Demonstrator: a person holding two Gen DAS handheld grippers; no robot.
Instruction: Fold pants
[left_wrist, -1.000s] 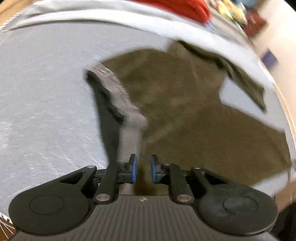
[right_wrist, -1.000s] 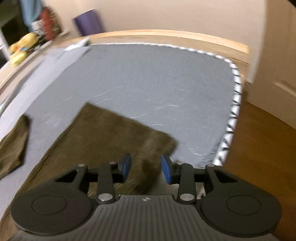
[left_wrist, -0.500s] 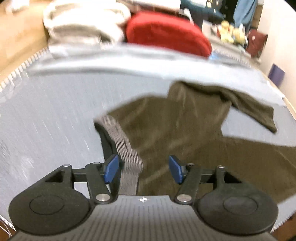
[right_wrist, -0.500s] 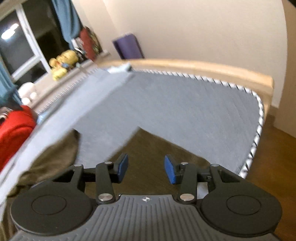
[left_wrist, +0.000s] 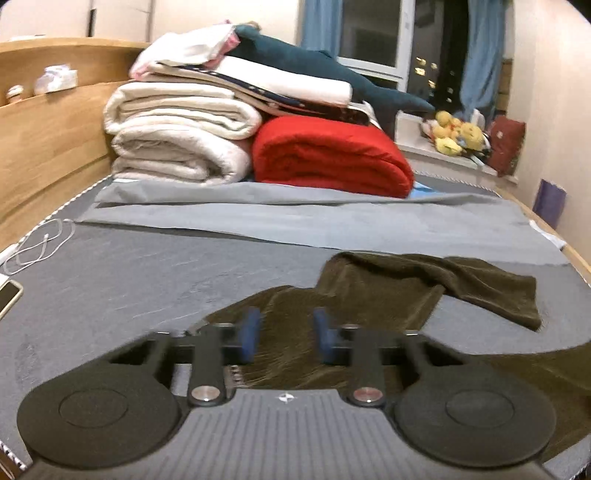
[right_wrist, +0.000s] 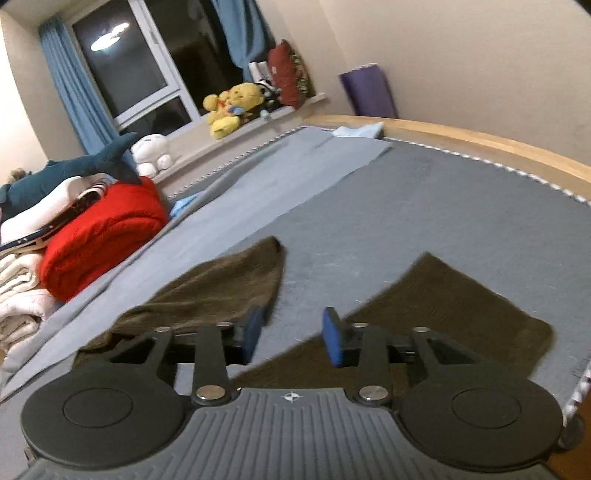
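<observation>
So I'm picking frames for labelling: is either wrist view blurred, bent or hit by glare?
Left wrist view: finger pads smeared by motion, pants fairly sharp, fisheye bends the edges. Right wrist view: sharper, horizon tilted, a lamp glare on the dark window, bed rail bowed.

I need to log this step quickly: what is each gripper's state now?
Left gripper: open, holding nothing, jaws just closing above the pants.
Right gripper: open, holding nothing, jaws just closing.

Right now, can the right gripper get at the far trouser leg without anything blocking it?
Probably yes. The right gripper is open and empty, and only bare mattress and the trouser leg itself lie ahead of it.
</observation>
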